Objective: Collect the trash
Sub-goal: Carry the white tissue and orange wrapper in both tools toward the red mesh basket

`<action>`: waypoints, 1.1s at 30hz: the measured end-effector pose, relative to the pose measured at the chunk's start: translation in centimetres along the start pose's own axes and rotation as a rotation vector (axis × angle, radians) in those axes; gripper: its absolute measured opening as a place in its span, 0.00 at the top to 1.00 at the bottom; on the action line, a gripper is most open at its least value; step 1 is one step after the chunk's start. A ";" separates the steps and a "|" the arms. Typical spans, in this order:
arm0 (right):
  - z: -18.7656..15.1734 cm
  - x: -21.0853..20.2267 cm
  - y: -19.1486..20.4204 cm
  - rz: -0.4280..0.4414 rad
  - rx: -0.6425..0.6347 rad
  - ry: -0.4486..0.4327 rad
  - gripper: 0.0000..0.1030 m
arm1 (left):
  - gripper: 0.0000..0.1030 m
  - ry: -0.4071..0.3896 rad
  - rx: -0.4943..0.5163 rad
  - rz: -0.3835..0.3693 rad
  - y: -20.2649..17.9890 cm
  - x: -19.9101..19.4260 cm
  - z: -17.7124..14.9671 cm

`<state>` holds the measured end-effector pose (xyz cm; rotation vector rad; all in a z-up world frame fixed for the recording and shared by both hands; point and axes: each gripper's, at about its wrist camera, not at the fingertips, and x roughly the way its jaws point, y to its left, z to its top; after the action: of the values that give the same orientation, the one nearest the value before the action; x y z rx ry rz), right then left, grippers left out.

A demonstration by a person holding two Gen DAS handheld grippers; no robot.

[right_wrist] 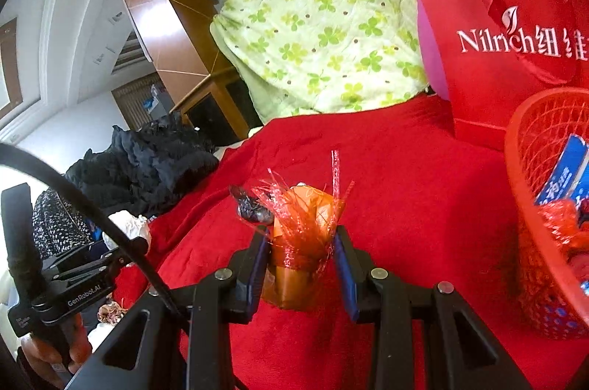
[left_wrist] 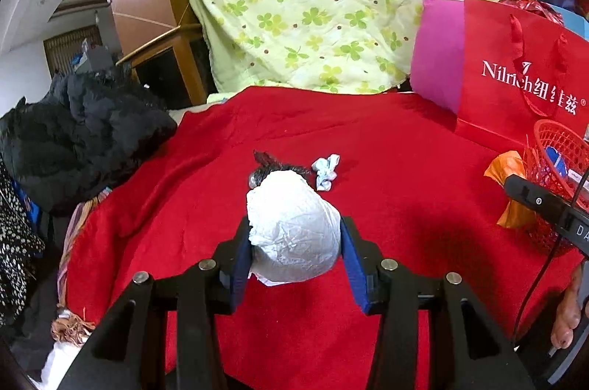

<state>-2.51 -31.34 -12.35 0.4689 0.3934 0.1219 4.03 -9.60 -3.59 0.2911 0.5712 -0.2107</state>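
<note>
Presently, in the left wrist view, your left tool [left_wrist: 294,239] clamps a crumpled white paper wad [left_wrist: 292,228] above the red blanket [left_wrist: 405,206], lifted for disposal. In the right wrist view, your right tool [right_wrist: 300,253] grips an orange wrapper [right_wrist: 302,235], left of the red basket [right_wrist: 522,169] awaiting it.

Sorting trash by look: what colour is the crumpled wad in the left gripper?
White, slightly grey in shade: the crumpled wad held by the left gripper, clearest in the left wrist view.
</note>
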 end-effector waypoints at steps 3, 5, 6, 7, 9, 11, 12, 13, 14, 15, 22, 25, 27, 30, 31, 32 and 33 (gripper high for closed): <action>0.1 -0.7 -0.1 0.001 -0.012 -0.016 0.64 | 0.53 -0.012 0.011 0.005 -0.5 -0.5 0.4; 0.2 -1.1 -0.3 0.003 -0.017 -0.021 0.64 | 0.53 -0.021 0.018 0.008 -0.9 -0.8 0.7; 0.2 -1.4 -0.4 0.001 -0.020 -0.025 0.64 | 0.53 -0.024 0.022 0.007 -1.1 -0.8 0.8; 0.2 -1.6 -0.5 0.000 -0.021 -0.029 0.64 | 0.53 -0.025 0.025 0.006 -1.3 -0.9 0.9; 0.2 -2.1 -0.6 -0.001 -0.022 -0.036 0.64 | 0.53 -0.028 0.032 0.006 -1.7 -1.1 1.1; 0.3 -2.3 -0.8 0.000 -0.020 -0.042 0.64 | 0.53 -0.032 0.042 0.007 -2.1 -1.2 1.3; 0.3 -2.5 -0.9 0.000 -0.019 -0.045 0.64 | 0.53 -0.034 0.046 0.006 -2.3 -1.3 1.4; 0.4 -2.6 -1.0 0.004 -0.017 -0.049 0.64 | 0.53 -0.036 0.051 0.005 -2.6 -1.4 1.5; 0.5 -2.8 -1.1 0.007 -0.014 -0.052 0.64 | 0.53 -0.038 0.054 0.004 -2.7 -1.4 1.6; 0.6 -2.9 -1.2 0.009 -0.012 -0.054 0.64 | 0.53 -0.040 0.061 0.004 -3.0 -1.5 1.7; 0.8 -3.5 -1.3 0.029 -0.011 -0.067 0.64 | 0.53 -0.061 0.100 -0.008 -4.5 -2.0 2.1; 0.7 -3.7 -1.3 0.033 -0.014 -0.069 0.64 | 0.53 -0.061 0.109 -0.012 -4.9 -2.0 2.1; 0.8 -3.9 -1.3 0.038 -0.014 -0.072 0.64 | 0.53 -0.062 0.114 -0.013 -5.1 -2.1 2.1; 0.8 -4.3 -1.5 0.042 -0.016 -0.088 0.64 | 0.53 -0.066 0.119 -0.016 -5.3 -2.2 2.2; 0.8 -4.4 -1.5 0.046 -0.015 -0.090 0.64 | 0.53 -0.068 0.121 -0.017 -5.3 -2.3 2.1; 0.8 -4.5 -1.6 0.048 -0.014 -0.094 0.64 | 0.53 -0.070 0.121 -0.018 -5.4 -2.4 2.1; 0.8 -4.6 -1.6 0.047 -0.014 -0.097 0.64 | 0.53 -0.071 0.121 -0.019 -5.4 -2.4 2.2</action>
<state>-6.41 -34.02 -10.85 0.4684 0.2866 0.1468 1.61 -15.12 -1.64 0.3942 0.4916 -0.2732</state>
